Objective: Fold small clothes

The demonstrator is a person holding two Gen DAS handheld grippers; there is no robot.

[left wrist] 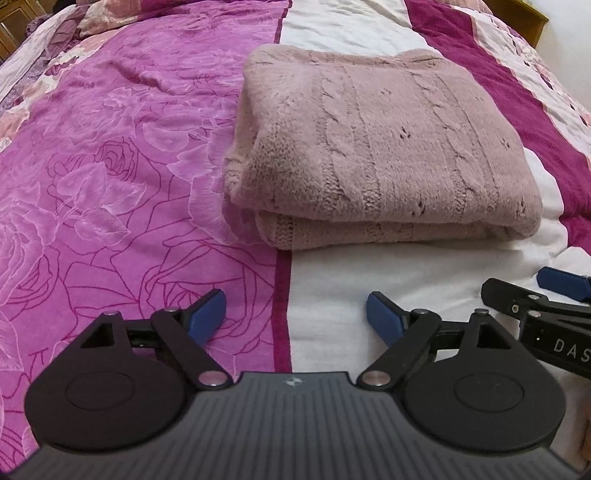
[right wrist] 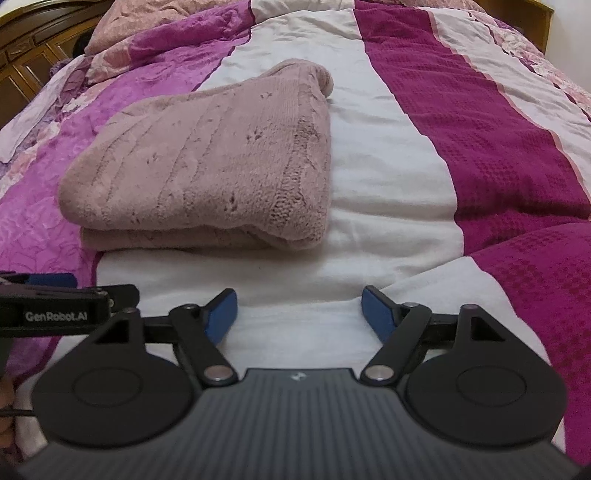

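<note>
Dusty-pink cable-knit sweater (left wrist: 384, 147), magenta rose-print, white and plum striped bedspread (left wrist: 110, 166), blue fingertips (left wrist: 208, 312)

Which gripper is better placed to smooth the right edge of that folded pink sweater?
Right, probably. The right gripper sits open just below the folded pink knit sweater's right edge, while the left gripper, also open, faces its left half.

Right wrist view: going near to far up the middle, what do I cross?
right gripper, open → white stripe of the bedspread → folded pink knit sweater → rumpled floral bedding at the bed's head.
</note>
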